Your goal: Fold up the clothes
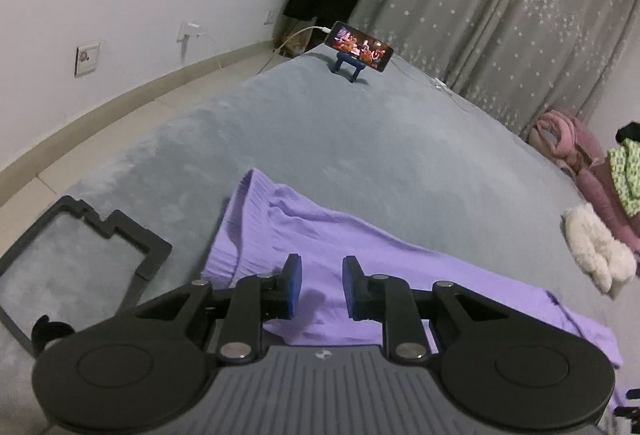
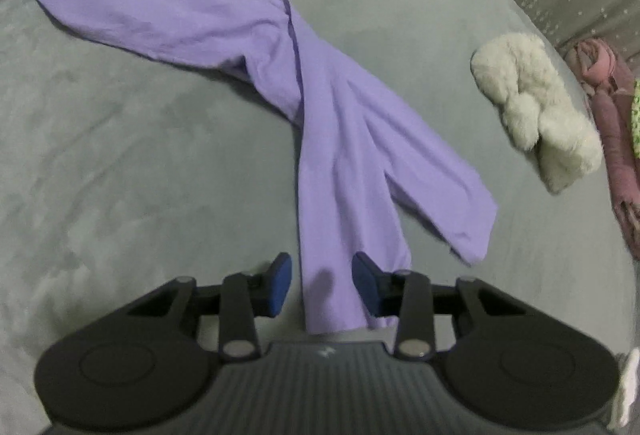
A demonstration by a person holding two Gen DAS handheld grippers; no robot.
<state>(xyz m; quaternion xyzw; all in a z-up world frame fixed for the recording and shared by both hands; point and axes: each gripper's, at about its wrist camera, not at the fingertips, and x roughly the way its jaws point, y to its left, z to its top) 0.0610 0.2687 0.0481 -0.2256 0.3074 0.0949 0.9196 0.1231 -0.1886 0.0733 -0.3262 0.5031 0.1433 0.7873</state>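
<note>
A pair of lilac trousers (image 2: 248, 31) lies on the grey bed cover (image 2: 120, 155), bent at the middle with both legs running toward the right wrist camera. My right gripper (image 2: 322, 285) hovers open over the end of one leg, blue pads either side of the cloth without pressing it. In the left wrist view the same lilac trousers (image 1: 320, 231) show their ribbed waistband at the left. My left gripper (image 1: 322, 289) stands open just above the fabric, nothing pinched between its pads.
A fluffy white item (image 2: 536, 107) and pink and green clothes (image 1: 592, 171) lie at the bed's right edge. A black frame (image 1: 76, 259) rests on the left. A phone on a blue stand (image 1: 360, 49) stands at the far end, before a curtain (image 1: 500, 7).
</note>
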